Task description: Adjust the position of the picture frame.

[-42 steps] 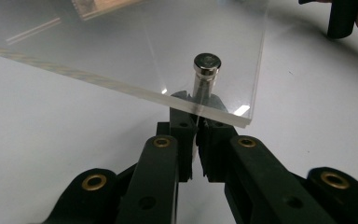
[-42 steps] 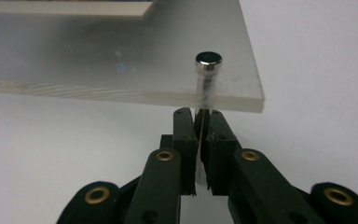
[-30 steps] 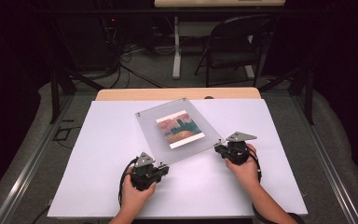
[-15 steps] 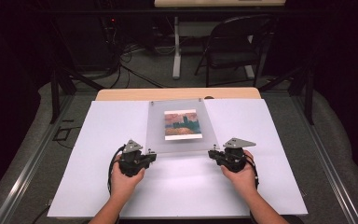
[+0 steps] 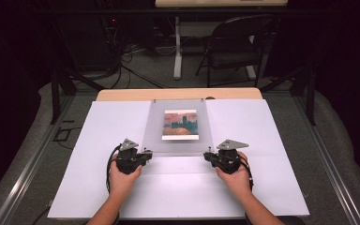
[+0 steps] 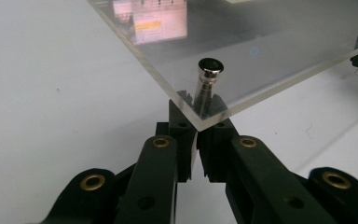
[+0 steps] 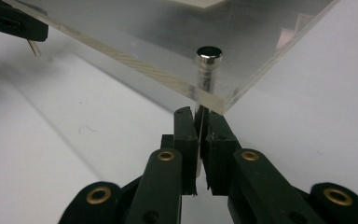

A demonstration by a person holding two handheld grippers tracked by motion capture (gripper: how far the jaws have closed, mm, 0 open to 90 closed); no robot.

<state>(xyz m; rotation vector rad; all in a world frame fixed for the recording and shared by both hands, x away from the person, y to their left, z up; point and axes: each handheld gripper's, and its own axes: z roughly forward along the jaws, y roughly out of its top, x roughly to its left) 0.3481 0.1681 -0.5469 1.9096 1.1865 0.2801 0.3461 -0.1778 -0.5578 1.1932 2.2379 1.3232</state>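
While I hold both near corners of the acrylic frame | left gripper clamped on its near-left corner post | right gripper clamped on its near-right corner post | frame square on white sheet, picture at its centre, far edge toward the chair.

A white sheet covers the table, whose wooden far edge shows. Beyond it stand a dark folding chair and loose cables on the grey floor.
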